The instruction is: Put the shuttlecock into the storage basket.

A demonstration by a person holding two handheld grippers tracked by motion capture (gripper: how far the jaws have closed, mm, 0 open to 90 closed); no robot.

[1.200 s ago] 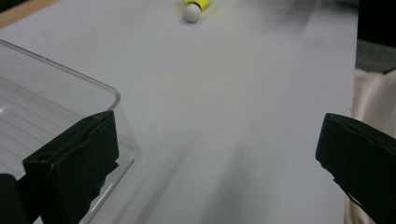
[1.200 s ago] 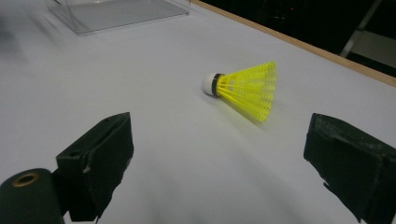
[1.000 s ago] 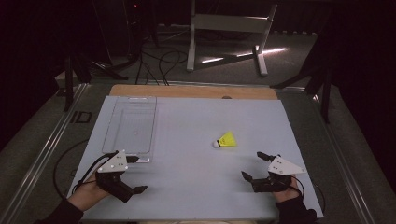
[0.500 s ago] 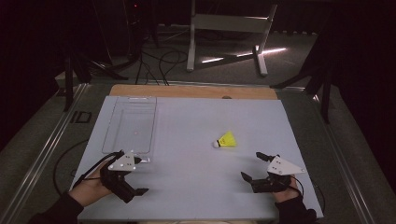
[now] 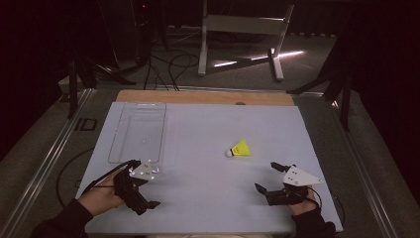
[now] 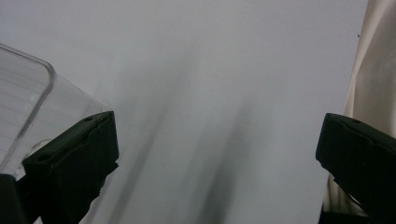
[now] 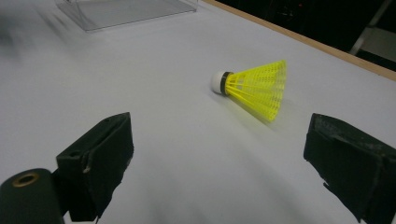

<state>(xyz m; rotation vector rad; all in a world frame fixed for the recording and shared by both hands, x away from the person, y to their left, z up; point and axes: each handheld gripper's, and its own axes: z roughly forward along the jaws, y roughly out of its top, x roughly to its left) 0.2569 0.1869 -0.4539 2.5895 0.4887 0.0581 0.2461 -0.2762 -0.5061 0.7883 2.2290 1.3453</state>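
This looks like a lab or test studio: a pale work mat (image 5: 198,148) on a wooden table (image 5: 203,96) sits lit in a dark room, with cables (image 5: 173,64) across the floor and a metal stand frame (image 5: 242,29) behind.

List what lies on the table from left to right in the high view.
Clear tray → left gripper → yellow shuttlecock → right gripper. The tray's near end and the left gripper nearly share a column; both grippers are open.
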